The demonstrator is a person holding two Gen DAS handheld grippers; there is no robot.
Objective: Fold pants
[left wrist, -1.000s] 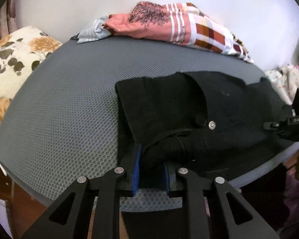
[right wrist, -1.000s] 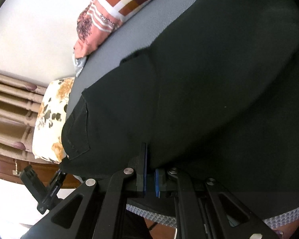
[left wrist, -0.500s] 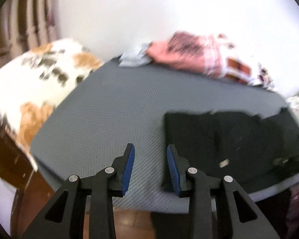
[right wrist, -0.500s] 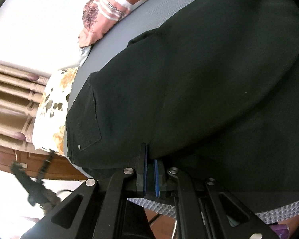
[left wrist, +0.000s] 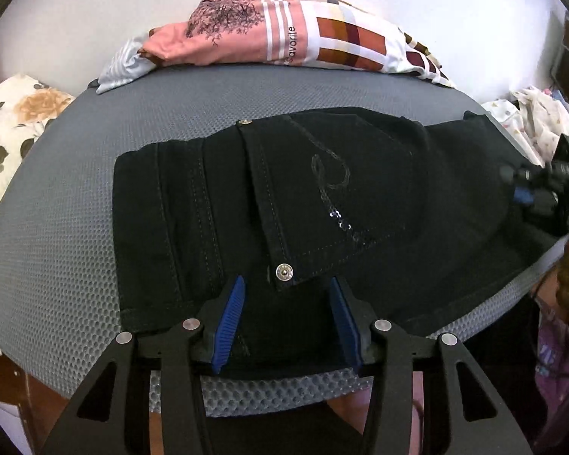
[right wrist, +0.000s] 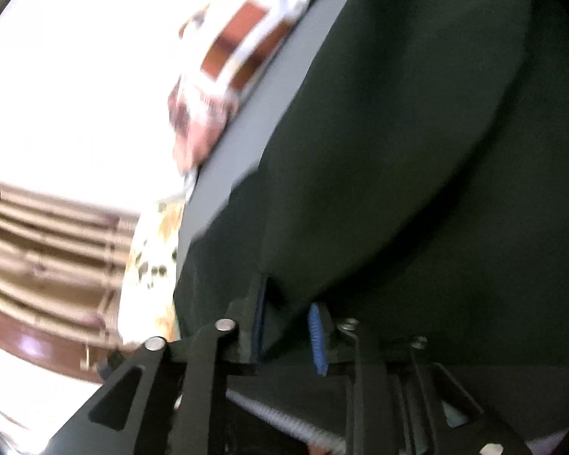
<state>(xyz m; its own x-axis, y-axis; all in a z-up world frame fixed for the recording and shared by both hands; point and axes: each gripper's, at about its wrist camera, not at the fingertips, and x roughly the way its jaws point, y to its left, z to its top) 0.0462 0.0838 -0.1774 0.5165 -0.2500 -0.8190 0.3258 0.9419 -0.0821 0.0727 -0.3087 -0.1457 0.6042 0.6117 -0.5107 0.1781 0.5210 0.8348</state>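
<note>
One pair of black pants (left wrist: 322, 204) folded on grey bed (left wrist: 57, 227). Two grippers: left gripper (left wrist: 288, 318) jaws opening, released over the near hem; right gripper (right wrist: 286, 326) jaws opening, fabric edge between pads. One patterned cloth pile (left wrist: 284, 34) behind.

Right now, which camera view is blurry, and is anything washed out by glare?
Left wrist view: sharp, stitching on the black pants is crisp, edges bent by the fisheye. Right wrist view: smeared by motion blur, the wall blown out white, the pants dark and featureless.
</note>
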